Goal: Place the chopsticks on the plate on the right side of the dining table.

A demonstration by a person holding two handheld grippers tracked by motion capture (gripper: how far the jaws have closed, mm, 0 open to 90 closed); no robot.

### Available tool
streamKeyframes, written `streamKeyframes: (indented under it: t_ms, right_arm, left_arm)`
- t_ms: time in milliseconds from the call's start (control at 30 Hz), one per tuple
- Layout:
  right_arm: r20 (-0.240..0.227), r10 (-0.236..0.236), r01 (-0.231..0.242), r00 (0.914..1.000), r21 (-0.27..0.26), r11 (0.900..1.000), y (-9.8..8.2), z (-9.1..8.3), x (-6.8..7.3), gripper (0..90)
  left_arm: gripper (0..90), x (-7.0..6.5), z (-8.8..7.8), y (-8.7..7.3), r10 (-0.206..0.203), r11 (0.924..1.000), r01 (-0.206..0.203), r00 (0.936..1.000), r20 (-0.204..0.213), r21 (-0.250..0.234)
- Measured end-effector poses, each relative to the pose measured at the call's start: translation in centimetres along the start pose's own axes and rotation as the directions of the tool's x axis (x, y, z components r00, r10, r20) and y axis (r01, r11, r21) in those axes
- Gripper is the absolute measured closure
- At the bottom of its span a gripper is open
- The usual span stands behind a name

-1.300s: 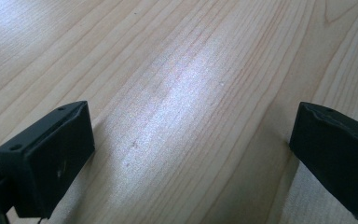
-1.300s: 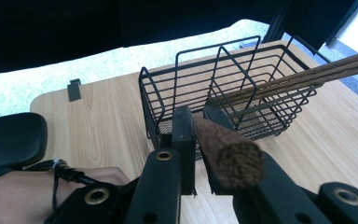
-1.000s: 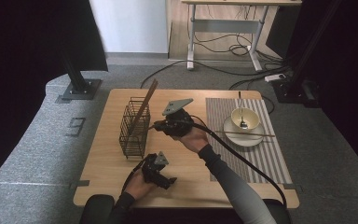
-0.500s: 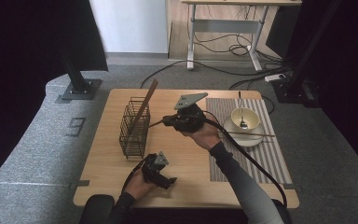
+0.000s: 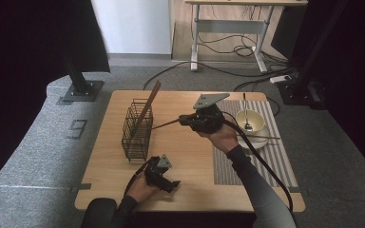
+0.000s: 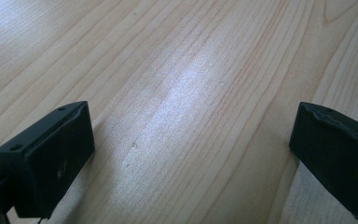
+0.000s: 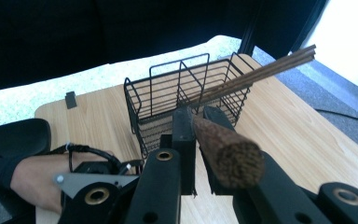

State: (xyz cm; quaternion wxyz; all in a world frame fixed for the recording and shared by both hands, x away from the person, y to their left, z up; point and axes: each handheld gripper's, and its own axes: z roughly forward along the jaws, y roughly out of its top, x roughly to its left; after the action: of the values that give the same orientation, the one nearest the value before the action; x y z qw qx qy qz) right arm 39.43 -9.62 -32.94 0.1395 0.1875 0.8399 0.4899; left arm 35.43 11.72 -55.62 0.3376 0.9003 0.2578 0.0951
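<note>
While the right claw (image 5: 183, 121) hovers above the bench (image 5: 185, 185) in the high view, clamped on a chopstick (image 5: 165, 124) pointing at the basket (image 5: 137, 129), the left claw (image 5: 171, 183) rests near the front edge. Left gripper view: jaws apart over bare wood. Right gripper view: the chopstick (image 7: 223, 151) sits pinched, with the basket (image 7: 186, 98) beyond.

A light wooden tabletop (image 5: 185, 190) sits on a speckled grey carpeted platform (image 5: 38, 156); black curtains (image 5: 28, 42) hang at left and right; behind, a white wall panel (image 5: 133, 26) catches daylight; a pale wooden desk on a grey metal frame (image 5: 228, 28) stands on the wooden floor, black cables (image 5: 218, 47) beneath it; a black metal stand base (image 5: 81, 90) rests on the carpet.
</note>
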Motion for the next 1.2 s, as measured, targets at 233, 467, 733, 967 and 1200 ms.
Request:
streamKeyframes:
  t_ms: [233,467,733,967,1200]
  right_arm:
    - [0.025,0.004,-0.004,0.9997,0.006,1.0,-2.0,-0.8,0.0,82.8]
    - [0.037,0.023,-0.023,0.999,0.004,1.0,-4.0,-1.3,-0.1,82.8]
    - [0.041,0.063,-0.063,0.9972,0.0,0.998,-6.6,-1.5,-0.2,82.8]
    - [0.028,0.103,-0.103,0.9943,0.008,0.995,-9.2,-1.1,-0.2,82.8]
    - [0.008,0.128,-0.128,0.9918,0.015,0.992,-11.0,-1.1,0.2,82.8]
  left_arm:
    - [0.0,0.0,0.0,0.1,0.0,1.0,0.0,1.0,-0.004,0.005]
    - [0.0,-0.1,-0.4,0.4,-0.003,0.9998,0.003,1.0,-0.004,-0.018]
    - [0.0,0.2,-1.3,0.6,-0.022,0.9975,0.022,0.9998,0.0,-0.067]
    - [0.0,0.5,-2.3,0.8,-0.016,0.994,0.016,0.9999,0.001,-0.108]
    - [4.0,0.7,-2.9,0.9,-0.002,0.9923,0.002,1.0,0.005,-0.124]
